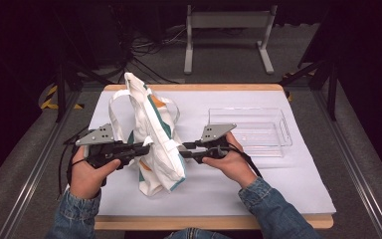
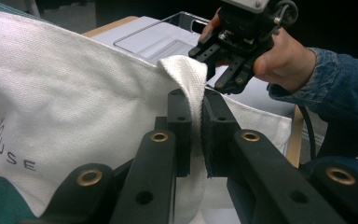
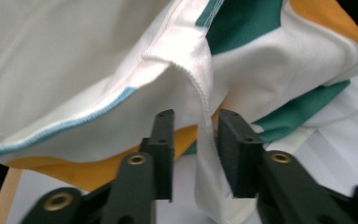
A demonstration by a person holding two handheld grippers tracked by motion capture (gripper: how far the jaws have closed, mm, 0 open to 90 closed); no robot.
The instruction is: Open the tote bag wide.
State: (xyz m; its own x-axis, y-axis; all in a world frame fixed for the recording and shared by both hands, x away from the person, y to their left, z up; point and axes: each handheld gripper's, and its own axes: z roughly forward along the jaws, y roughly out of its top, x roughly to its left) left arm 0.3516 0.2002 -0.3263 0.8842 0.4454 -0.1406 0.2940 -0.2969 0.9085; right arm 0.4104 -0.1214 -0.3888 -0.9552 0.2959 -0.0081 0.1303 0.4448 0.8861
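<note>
A white cloth tote bag [image 1: 151, 124] with green and orange patches is held up off the white table cover, mid-table. My left gripper [image 1: 146, 145] reaches it from the left and is shut on a white seam or strap edge of the bag [image 2: 74, 93]; the left gripper [image 2: 195, 100] pinches that strip between its jaws. My right gripper [image 1: 185, 148] comes in from the right. In its own view the right gripper [image 3: 196, 123] stands open, with a hanging stitched fold of the bag [image 3: 98, 60] between its jaws. Across the fabric, the right gripper [image 2: 219, 65] shows in a hand.
A clear plastic tray [image 1: 284, 132] sits on the right half of the table, just behind the right hand, and the tray [image 2: 168, 32] appears beyond the bag. The white cover [image 1: 278, 184] lies on a wooden board. A metal frame stands on the floor behind.
</note>
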